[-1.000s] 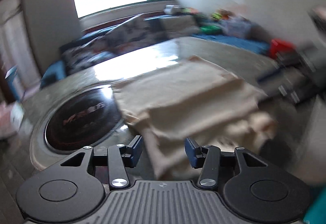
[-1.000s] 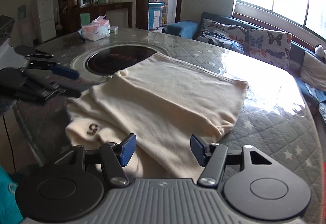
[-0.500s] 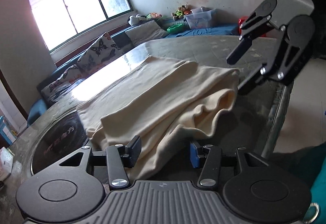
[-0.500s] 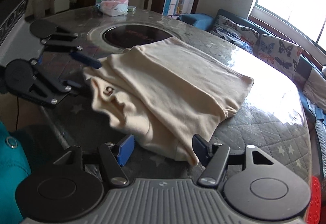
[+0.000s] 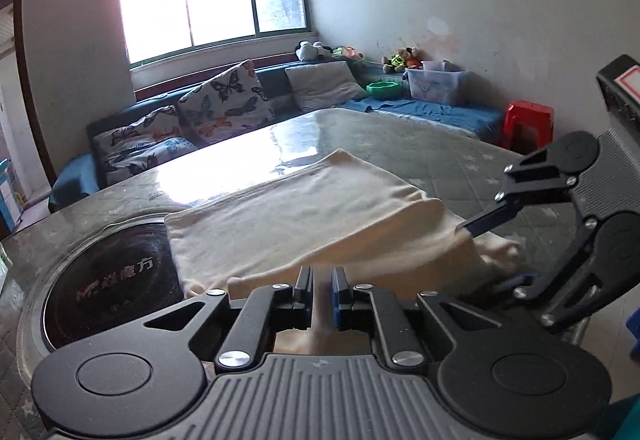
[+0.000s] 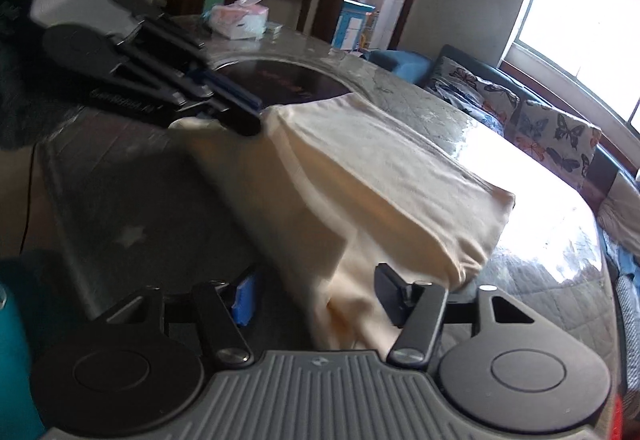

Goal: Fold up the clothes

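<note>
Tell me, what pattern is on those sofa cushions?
Butterflies on the cushions, clearest in the left wrist view.

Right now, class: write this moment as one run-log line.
step: grasping near edge for fold | left gripper: closing on cream garment | right gripper: closing, cloth between fingers | garment: on table, partly folded

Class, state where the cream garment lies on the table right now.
In the left wrist view the cream garment lies mid-table, right of the round black hotplate, its near edge between the left gripper's closing jaws.
</note>
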The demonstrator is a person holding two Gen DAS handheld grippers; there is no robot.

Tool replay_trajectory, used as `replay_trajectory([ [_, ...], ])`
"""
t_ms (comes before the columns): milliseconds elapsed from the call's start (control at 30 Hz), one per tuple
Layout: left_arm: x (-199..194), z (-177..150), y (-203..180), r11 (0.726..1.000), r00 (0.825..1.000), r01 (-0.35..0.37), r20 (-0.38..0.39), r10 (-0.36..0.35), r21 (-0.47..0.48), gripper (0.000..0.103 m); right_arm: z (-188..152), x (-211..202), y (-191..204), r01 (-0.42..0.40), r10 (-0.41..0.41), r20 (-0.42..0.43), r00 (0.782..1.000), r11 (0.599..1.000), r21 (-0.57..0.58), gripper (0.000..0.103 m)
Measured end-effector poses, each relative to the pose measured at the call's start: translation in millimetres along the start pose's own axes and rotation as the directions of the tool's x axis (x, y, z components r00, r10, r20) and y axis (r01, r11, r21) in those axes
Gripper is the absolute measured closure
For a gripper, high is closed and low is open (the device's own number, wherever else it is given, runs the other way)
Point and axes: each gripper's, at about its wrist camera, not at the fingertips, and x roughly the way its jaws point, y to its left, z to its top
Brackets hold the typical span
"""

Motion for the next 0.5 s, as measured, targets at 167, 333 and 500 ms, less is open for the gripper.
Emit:
replay_trajectory([
  [167,-3.6,-5.2,6.5,1.0,0.999,0.016,-0.029,-0.016,-0.015,0.09,5.5,12.7,-12.6,-0.064,0.065,-0.011,0.998,0.996,0.061,0.066],
  [333,-22.0,-17.7,3.6,0.998,0.999,0.045,-0.03,-0.044,0.035,0.061,7.9,10.8,-17.1,-0.092,0.093,-0.005,0.996,0.992,0.086,0.081],
  [500,-27.7,-29.8,-9.4,0.989,0.995,0.094,-0.045,-0.089,0.113,0.046,10.5,10.9,-20.0,-0.095,0.095,0.0,0.995,0.989,0.112,0.084],
])
